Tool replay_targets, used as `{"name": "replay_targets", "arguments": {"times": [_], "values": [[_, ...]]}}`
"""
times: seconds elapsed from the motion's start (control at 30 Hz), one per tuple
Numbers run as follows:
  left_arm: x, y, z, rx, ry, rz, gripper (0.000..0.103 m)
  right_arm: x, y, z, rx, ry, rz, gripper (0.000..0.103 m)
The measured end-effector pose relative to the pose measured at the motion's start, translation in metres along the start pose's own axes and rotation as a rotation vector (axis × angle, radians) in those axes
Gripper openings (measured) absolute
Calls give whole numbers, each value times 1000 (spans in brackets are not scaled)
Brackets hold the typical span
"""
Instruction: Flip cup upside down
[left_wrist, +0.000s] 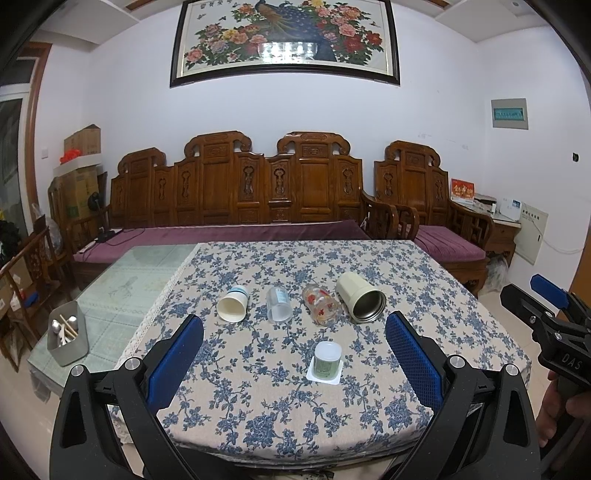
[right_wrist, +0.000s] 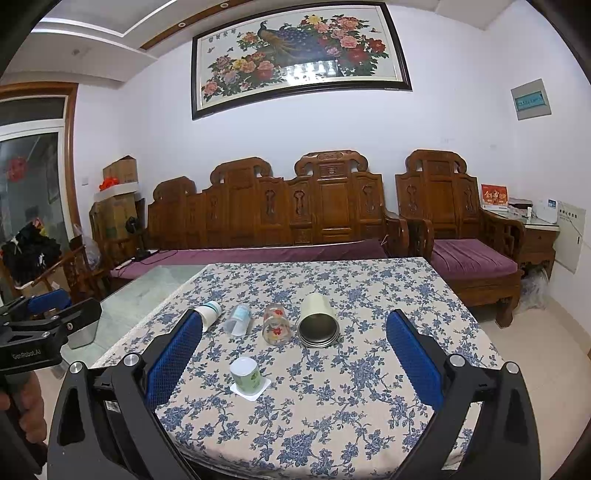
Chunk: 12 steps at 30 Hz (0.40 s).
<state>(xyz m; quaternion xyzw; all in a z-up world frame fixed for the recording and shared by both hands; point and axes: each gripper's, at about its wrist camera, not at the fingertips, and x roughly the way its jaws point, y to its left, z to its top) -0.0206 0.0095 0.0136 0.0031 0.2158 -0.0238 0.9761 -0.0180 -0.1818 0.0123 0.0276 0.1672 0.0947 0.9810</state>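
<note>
four cups (left_wrist: 303, 301) lie sideways in a row (one (left_wrist: 327, 360) inverted nearer).

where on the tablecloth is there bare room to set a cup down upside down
Free: the near strip of tablecloth in front of the small cup on its coaster, and the far half behind the row. Crowded: the middle row, where the paper cup, clear cup, flowered glass and cream steel tumbler lie on their sides close together.
</note>
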Motion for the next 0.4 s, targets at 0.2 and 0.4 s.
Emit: {"name": "replay_targets", "arguments": {"times": [0.2, 0.4], "values": [[0, 0, 0, -1, 0, -1, 95, 0, 0, 1, 0, -1, -1, 100], [-1, 2, 4, 0, -5, -5, 95, 0, 0, 1, 3, 1, 0, 100]]}}
